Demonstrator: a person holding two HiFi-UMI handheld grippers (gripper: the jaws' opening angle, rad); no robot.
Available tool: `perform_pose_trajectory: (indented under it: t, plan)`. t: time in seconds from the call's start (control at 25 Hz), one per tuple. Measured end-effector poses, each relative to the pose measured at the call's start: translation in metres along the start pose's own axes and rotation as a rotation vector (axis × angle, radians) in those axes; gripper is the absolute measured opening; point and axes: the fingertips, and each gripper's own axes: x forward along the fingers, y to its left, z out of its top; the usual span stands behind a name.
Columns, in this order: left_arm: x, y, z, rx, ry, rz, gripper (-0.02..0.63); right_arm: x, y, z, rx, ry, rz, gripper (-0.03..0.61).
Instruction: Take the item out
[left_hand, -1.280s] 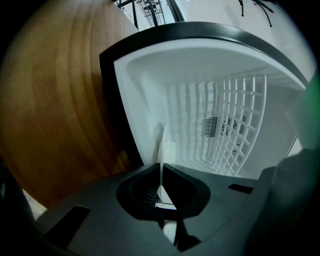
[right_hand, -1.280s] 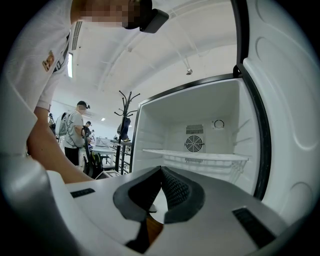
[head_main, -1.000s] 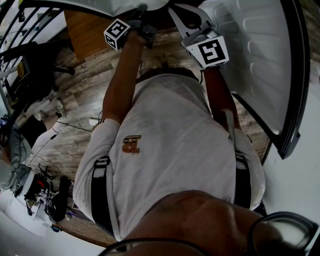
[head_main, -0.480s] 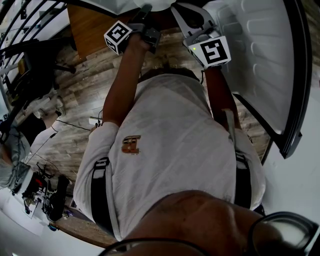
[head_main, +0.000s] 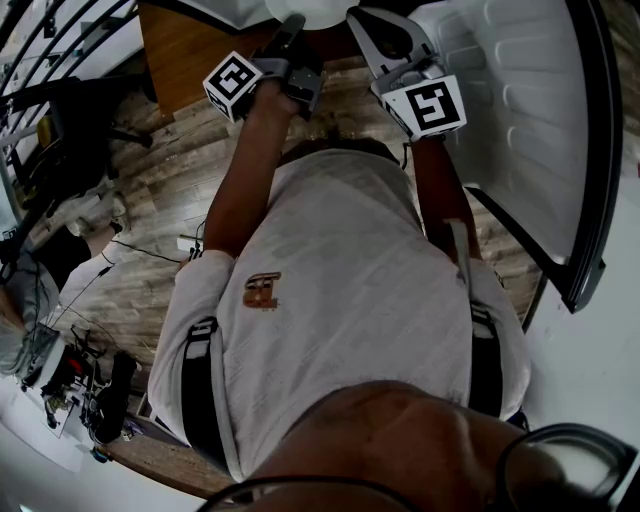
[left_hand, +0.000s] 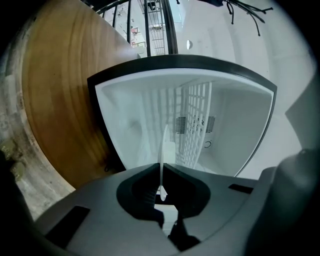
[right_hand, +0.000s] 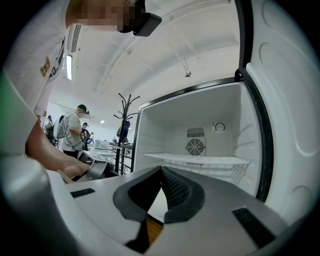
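Observation:
A thin white plate (left_hand: 163, 150) shows edge-on in the left gripper view, and my left gripper (left_hand: 162, 189) is shut on its rim in front of the open fridge (left_hand: 185, 115). In the head view the plate (head_main: 315, 8) shows as a white round edge at the top, just past the left gripper (head_main: 292, 35). Beside it on the right, my right gripper (head_main: 375, 25) is held level. In its own view the right gripper (right_hand: 161, 170) is shut with nothing between its pads, facing the fridge's white wire shelf (right_hand: 200, 161).
The fridge door (head_main: 540, 120) stands open at the right, close to my right arm. A wooden panel (left_hand: 60, 100) flanks the fridge on the left. Wood floor (head_main: 160, 190) lies below. A coat stand (right_hand: 127, 107) and a person (right_hand: 75, 130) are in the background.
The left gripper has lifted a little with the white plate in it, and more of the plate shows at the top of the head view. The right gripper has kept still.

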Motion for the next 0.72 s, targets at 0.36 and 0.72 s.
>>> perform_pose_trajectory:
  t: [0.36, 0.72]
  plan:
    - [-0.021, -0.013, -0.003, 0.020, 0.000, 0.008, 0.028, 0.001, 0.010, 0.003, -0.001, -0.009, 0.003, 0.034]
    - [-0.048, -0.045, -0.011, 0.052, -0.006, -0.024, 0.028, -0.013, 0.029, 0.018, 0.015, 0.001, 0.005, 0.034]
